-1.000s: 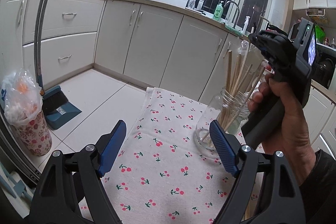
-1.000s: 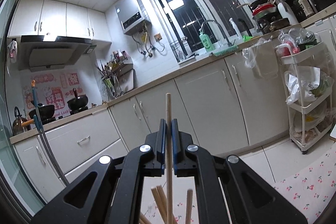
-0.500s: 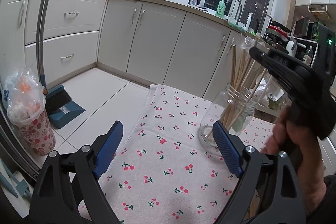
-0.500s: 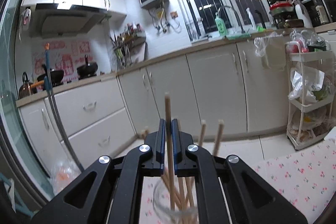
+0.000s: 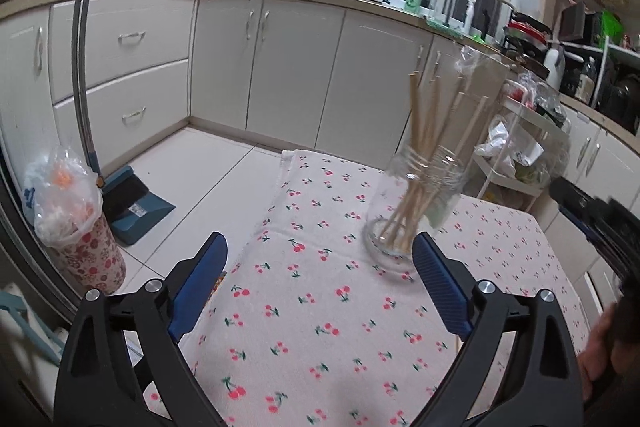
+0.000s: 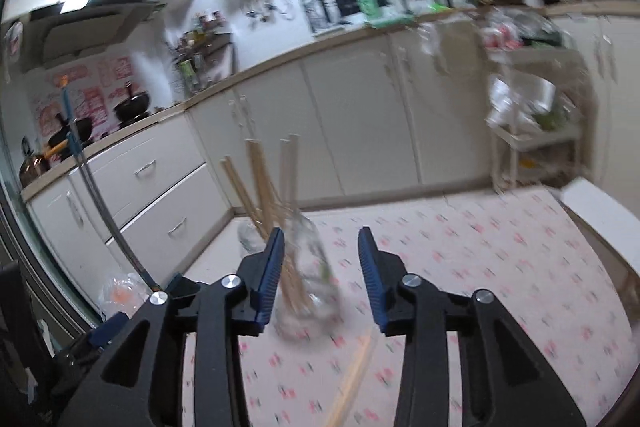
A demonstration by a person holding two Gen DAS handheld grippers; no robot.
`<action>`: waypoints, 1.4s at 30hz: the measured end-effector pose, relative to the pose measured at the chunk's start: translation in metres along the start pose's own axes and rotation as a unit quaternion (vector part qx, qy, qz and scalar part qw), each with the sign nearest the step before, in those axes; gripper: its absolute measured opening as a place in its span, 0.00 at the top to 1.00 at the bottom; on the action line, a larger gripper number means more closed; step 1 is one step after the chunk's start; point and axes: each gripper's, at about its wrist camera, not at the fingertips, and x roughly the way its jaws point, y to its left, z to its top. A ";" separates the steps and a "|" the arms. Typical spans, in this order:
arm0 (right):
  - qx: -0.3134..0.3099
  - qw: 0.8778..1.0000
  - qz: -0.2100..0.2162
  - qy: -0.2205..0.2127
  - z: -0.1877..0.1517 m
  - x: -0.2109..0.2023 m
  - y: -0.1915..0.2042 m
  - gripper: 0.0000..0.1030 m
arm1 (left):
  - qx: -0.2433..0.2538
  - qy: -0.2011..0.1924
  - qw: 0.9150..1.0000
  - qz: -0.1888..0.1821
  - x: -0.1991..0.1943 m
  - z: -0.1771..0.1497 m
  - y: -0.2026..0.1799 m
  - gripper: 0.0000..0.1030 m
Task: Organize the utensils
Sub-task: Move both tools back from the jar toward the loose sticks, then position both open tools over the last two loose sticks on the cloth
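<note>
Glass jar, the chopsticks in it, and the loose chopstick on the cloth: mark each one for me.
glass jar (image 5: 426, 187), left wrist view, on the glass wall near the neck.
chopsticks (image 5: 420, 123), left wrist view, on a shaft above the rim.
loose chopstick (image 6: 354, 375), right wrist view, on its blurred shaft on the cloth.

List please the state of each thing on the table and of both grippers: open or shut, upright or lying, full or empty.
left gripper: jaws wide open, holding nothing.
right gripper: jaws open, holding nothing.
glass jar: upright on the cloth, no lid, holding chopsticks.
chopsticks in jar: standing, leaning in different directions.
loose chopstick: lying on the cloth, outside the jar.
cherry tablecloth: spread flat over the table.
</note>
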 end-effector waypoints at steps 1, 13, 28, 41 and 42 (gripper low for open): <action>0.005 1.000 -0.006 -0.004 -0.001 -0.011 -0.005 0.59 | 0.003 -0.002 1.000 0.001 -0.004 0.000 -0.002 0.13; 0.025 0.999 -0.034 -0.007 -0.013 -0.078 -0.019 0.49 | 0.033 -0.012 0.999 0.006 -0.058 0.004 -0.034 0.11; -0.001 0.990 -0.058 0.128 -0.075 -0.028 -0.016 0.49 | 0.049 0.000 0.999 0.008 -0.083 0.001 -0.036 0.08; -0.069 0.969 -0.084 0.223 -0.097 0.037 0.002 0.49 | 0.034 0.046 0.998 0.025 -0.062 -0.015 -0.013 0.08; -0.076 0.966 -0.084 0.232 -0.099 0.041 0.004 0.49 | 0.033 0.047 0.998 0.024 -0.060 -0.016 -0.013 0.08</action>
